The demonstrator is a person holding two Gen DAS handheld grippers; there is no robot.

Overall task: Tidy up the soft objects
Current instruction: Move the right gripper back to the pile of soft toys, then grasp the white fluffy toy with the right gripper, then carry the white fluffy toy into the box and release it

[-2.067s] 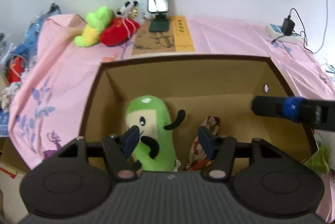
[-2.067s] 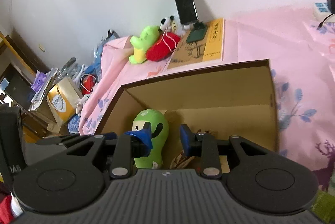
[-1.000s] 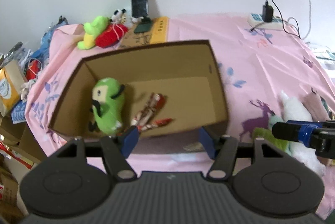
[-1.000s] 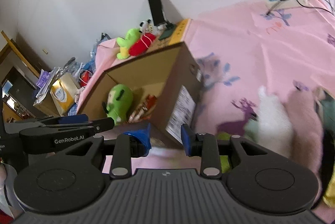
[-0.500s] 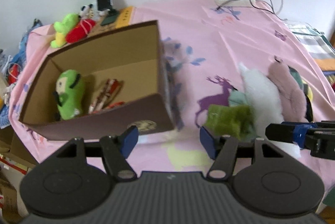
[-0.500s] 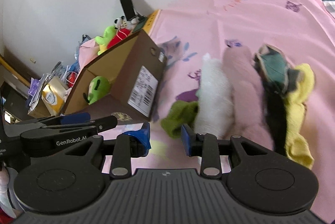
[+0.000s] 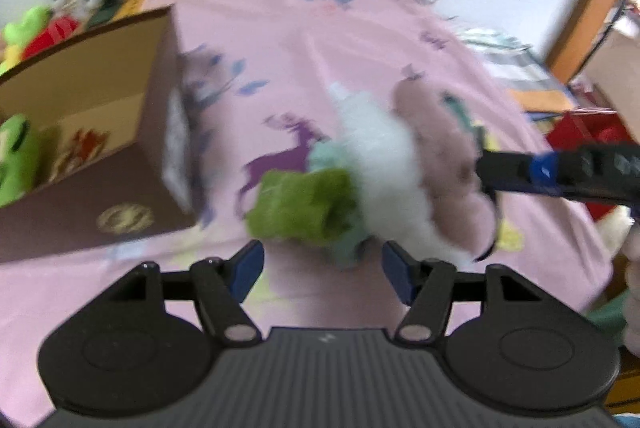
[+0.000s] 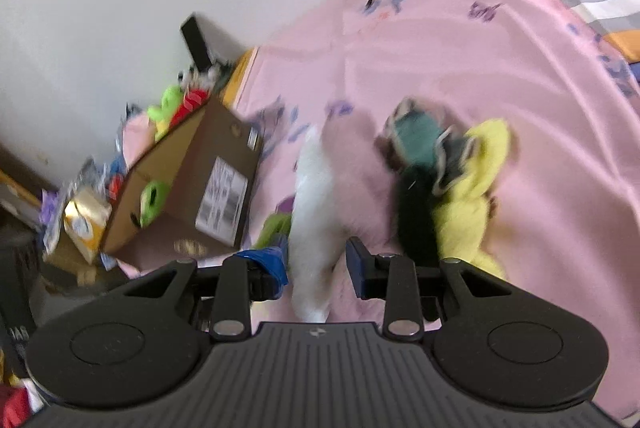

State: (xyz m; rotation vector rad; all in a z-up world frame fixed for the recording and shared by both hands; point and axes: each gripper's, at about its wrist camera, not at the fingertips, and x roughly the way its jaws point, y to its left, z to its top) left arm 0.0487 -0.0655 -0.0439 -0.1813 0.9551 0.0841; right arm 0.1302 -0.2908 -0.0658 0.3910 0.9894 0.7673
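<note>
Pile of soft objects lies on the pink bedspread [image 8: 460,39], toward the bed's near edge: white plush [image 8: 316,195] in the middle, green plush [image 7: 304,203] touching it on the box side, a dusty-pink plush [image 7: 440,155] on the other side, then teal, black and yellow pieces [image 8: 476,187] beyond. The cardboard box [image 8: 188,183] stands just beside the pile, toward the bed's left edge, and already holds a green toy [image 8: 154,201] (contents otherwise blurred).

Right gripper [image 8: 316,266]: jaws parted a little, straddling the near end of the white plush; pads not visibly pressing on it, so nothing is gripped. Left gripper [image 7: 322,270]: jaws spread wide and empty, just short of the green plush.

Risks, as judgement:
- Pieces lie tangled and touching; closing on one may drag a neighbour along or off the near edge.
- Narrow right opening may pinch only loose fur, and the plush would slip on lifting.
- Both grippers converge on the same cluster (the right one's finger crosses the left view), so they could collide.

Pose: both point forward and down at the pile, the left more steeply.
</note>
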